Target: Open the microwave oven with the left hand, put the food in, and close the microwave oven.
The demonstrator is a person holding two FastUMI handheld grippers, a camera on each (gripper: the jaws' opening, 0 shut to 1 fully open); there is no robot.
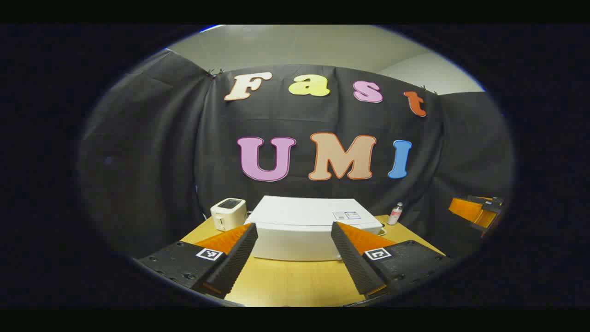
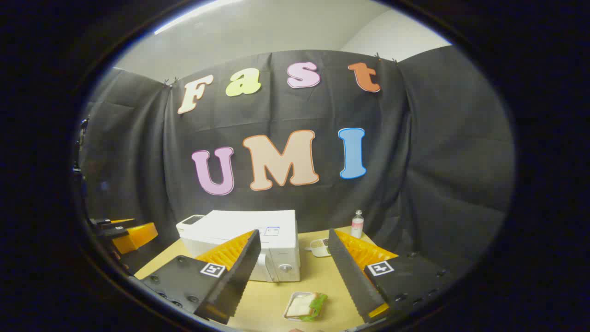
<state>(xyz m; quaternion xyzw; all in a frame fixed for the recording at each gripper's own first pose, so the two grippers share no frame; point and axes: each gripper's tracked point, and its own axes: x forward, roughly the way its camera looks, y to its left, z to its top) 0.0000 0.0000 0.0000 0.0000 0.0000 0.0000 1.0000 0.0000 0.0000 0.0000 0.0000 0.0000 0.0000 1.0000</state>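
Right gripper view: boxy white microwave (image 2: 258, 240).

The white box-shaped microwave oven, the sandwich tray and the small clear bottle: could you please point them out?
White box-shaped microwave oven (image 2: 282, 258), right gripper view, front panel.
Sandwich tray (image 2: 289, 308), right gripper view, left rim.
Small clear bottle (image 2: 357, 224), right gripper view, body.

Sandwich waiting by the white microwave (image 2: 258, 237)

The right gripper (image 2: 291, 272) hangs wide open over the table (image 2: 318, 272) — a sandwich (image 2: 305, 305) on its tray lies below, near the microwave's shut door.
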